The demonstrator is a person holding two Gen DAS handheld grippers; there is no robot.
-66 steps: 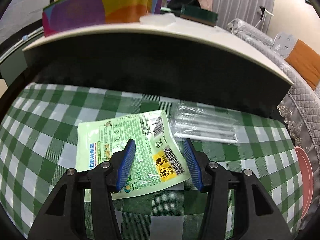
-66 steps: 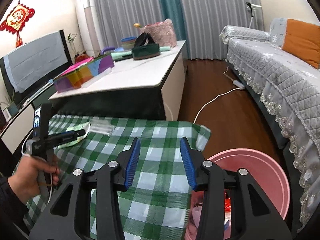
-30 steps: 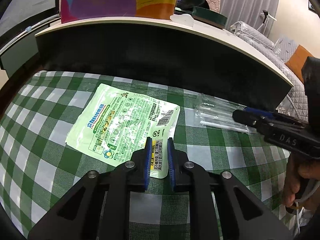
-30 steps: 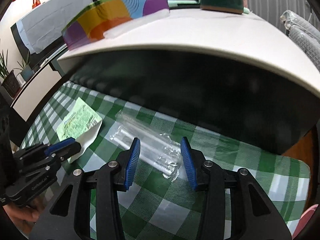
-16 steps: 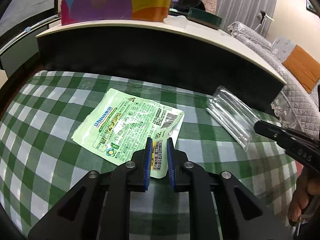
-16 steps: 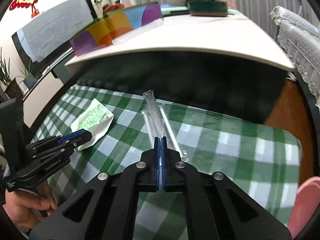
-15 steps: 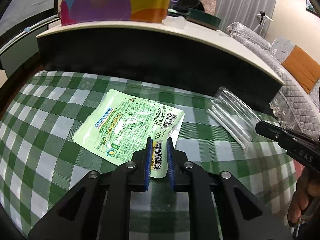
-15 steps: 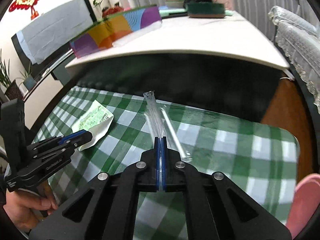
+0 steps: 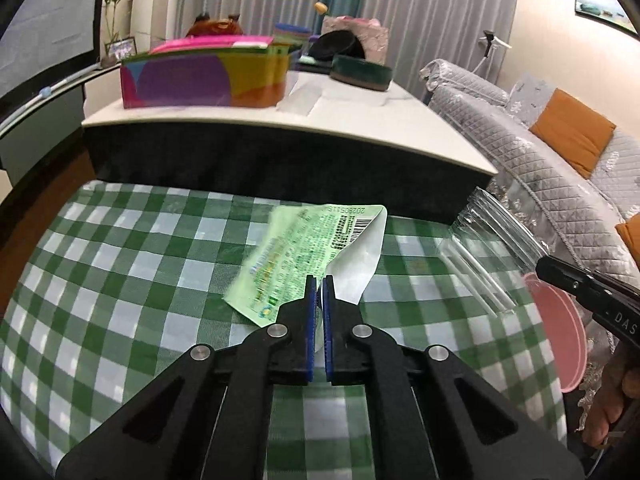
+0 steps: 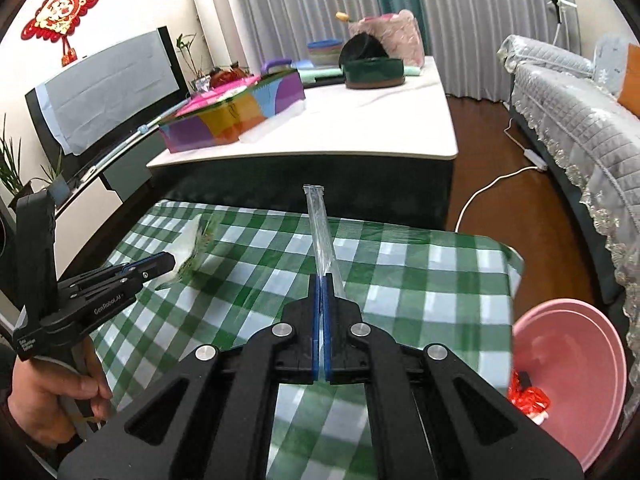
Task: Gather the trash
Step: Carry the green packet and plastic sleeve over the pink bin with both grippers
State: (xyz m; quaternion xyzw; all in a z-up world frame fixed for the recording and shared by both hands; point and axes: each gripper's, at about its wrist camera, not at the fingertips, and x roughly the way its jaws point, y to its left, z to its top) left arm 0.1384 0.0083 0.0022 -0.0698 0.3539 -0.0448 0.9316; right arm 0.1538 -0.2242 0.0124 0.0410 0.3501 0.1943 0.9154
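Observation:
My left gripper (image 9: 319, 280) has its jaws closing tight on a corner of the green printed packet (image 9: 304, 252). The packet hangs folded above the green checked cloth (image 9: 140, 260), its white back showing. My right gripper (image 10: 321, 278) is shut on one end of a clear plastic wrapper (image 10: 320, 224), which sticks out stiffly ahead of the fingers, off the cloth. In the left wrist view the clear wrapper (image 9: 480, 248) shows at the right, with the right gripper (image 9: 560, 270) behind it. The right wrist view has the left gripper (image 10: 166, 260) and packet (image 10: 196, 248) at the left.
A pink bin (image 10: 580, 360) stands on the floor by the cloth's right edge, with red trash (image 10: 528, 396) inside. Behind the cloth is a white-topped low table (image 9: 360, 120) bearing a colourful box (image 9: 200, 80). A grey sofa (image 9: 540, 160) and a white cable (image 10: 492, 188) are at the right.
The right gripper shut on the clear wrapper and lifted it off the cloth. The left gripper rose with the green packet, which now hangs folded. Both have drawn back from the low table.

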